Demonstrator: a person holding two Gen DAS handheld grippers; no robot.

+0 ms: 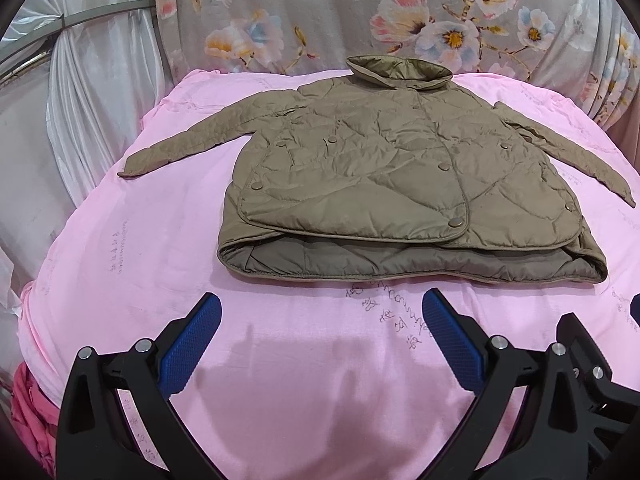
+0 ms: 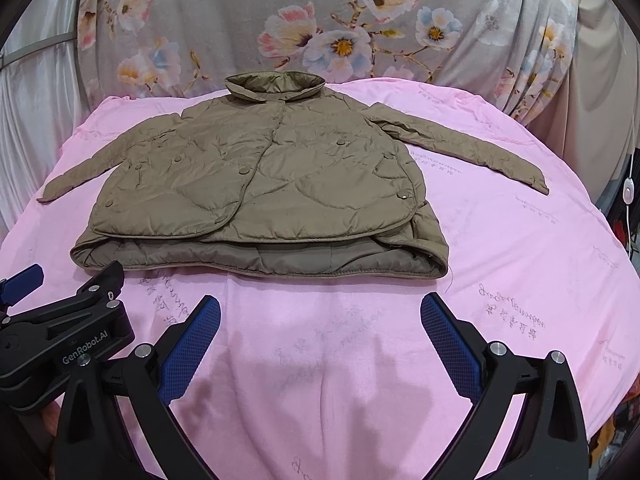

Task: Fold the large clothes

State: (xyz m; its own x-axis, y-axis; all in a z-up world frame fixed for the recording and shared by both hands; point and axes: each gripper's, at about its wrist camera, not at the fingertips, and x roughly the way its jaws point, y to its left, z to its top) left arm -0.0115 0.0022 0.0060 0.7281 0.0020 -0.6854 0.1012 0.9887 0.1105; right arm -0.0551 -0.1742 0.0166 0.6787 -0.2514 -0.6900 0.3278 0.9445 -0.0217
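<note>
We are looking across a surface draped in a pink cloth (image 1: 120, 248), faintly printed with lines of script and creased in soft folds toward the near edge; whether it is a counter or a bed underneath we cannot tell. Lying flat on the cloth, front side up, is the olive quilted jacket (image 1: 384, 168), its collar (image 1: 400, 72) standing at the far side, its snap-buttoned front closed, and its hem facing us with the lining showing along the open lower edge. Both sleeves are spreading outward over the cloth, one toward the left edge (image 1: 180, 140) and one toward the right (image 2: 472, 148). Behind the surface a grey floral sheet (image 2: 320, 20) is hanging as a backdrop, and white curtains (image 1: 92, 92) are draping down at the left. At the right margin of the right wrist view a white cord with an inline switch (image 2: 629, 192) is dangling. The left gripper (image 1: 320, 340) is hovering over bare pink cloth just short of the hem, its blue-padded fingers (image 1: 192, 344) standing wide apart and holding nothing. The right gripper (image 2: 320, 340) is hovering beside it, likewise short of the hem, its fingers (image 2: 452, 344) also spread apart and empty, neither touching the jacket.
</note>
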